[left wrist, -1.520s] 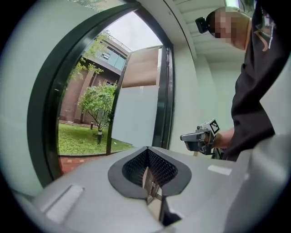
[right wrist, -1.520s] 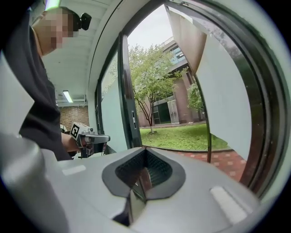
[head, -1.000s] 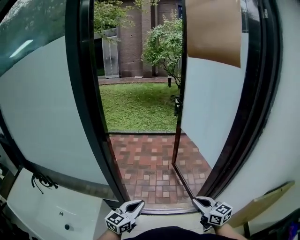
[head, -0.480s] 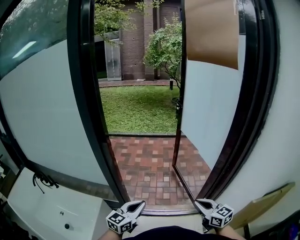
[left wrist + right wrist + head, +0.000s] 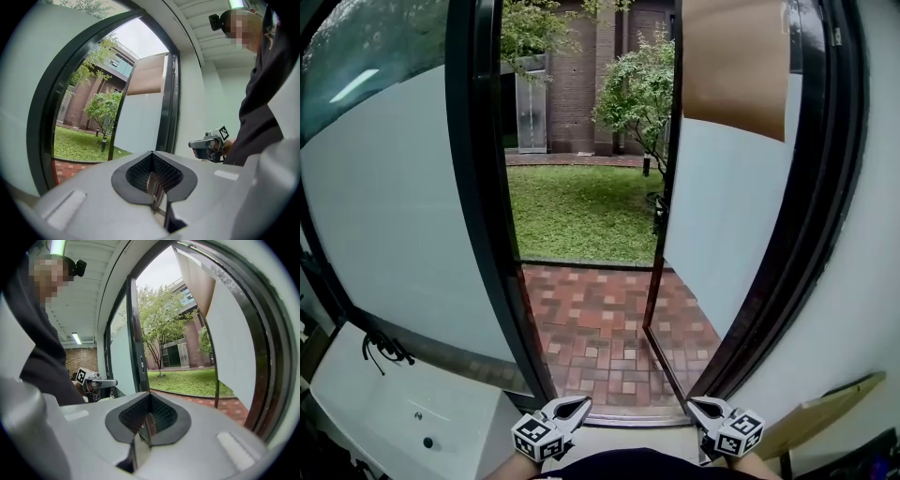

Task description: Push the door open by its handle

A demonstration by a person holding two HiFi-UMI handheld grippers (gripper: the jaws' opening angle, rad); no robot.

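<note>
Door [image 5: 727, 225] of frosted glass in a dark surround, swung outward to the right and standing wide open, seen from the threshold. The dark frame [image 5: 478, 187] bounds the opening on the left, beside a fixed frosted panel [image 5: 394, 206]. Through the gap lie a lawn [image 5: 581, 211], brick paving [image 5: 600, 328] and a brick building [image 5: 581, 75]. A plain brown sheet [image 5: 736, 66] covers the top of the door's glass. The door's handle cannot be made out in any view.

Judged from where the door stands, the pushing is done and little or nothing of the task remains; neither gripper is near the door. The left gripper [image 5: 579, 404] and the right gripper [image 5: 696, 404] sit low at the bottom edge of the head view, close to the person's body, pointing towards the opening. Each has its jaws pressed together with nothing between them.

No brand, label or legible writing appears. The brown sheet is blank, and the only printed pattern is the black-and-white square markers [image 5: 534, 439] on the gripper cubes.
</note>
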